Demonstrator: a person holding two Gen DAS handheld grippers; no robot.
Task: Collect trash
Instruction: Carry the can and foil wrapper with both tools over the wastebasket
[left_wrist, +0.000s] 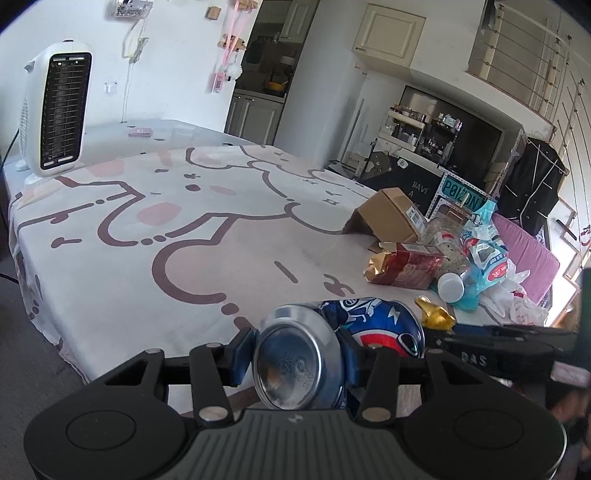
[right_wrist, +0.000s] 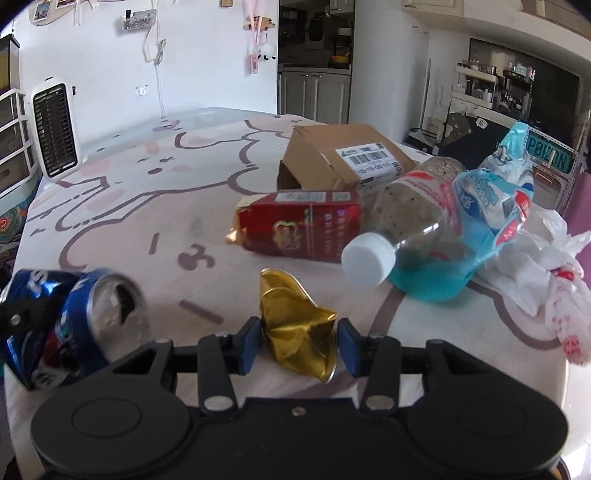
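The left gripper (left_wrist: 297, 360) is clamped on the blue can (left_wrist: 332, 354), whose long axis points to 1 o'clock. The right gripper (right_wrist: 295, 345) has the gold foil wrapper (right_wrist: 295, 332) between its fingers, left pad touching, right pad just apart; remaining trash lies at 1 o'clock.

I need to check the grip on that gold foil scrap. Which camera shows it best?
The right wrist view. There the gold foil scrap sits large and centred between the right tool's blue pads, which touch or nearly touch its sides. The left wrist view shows only a small piece of it beyond the crushed blue can.
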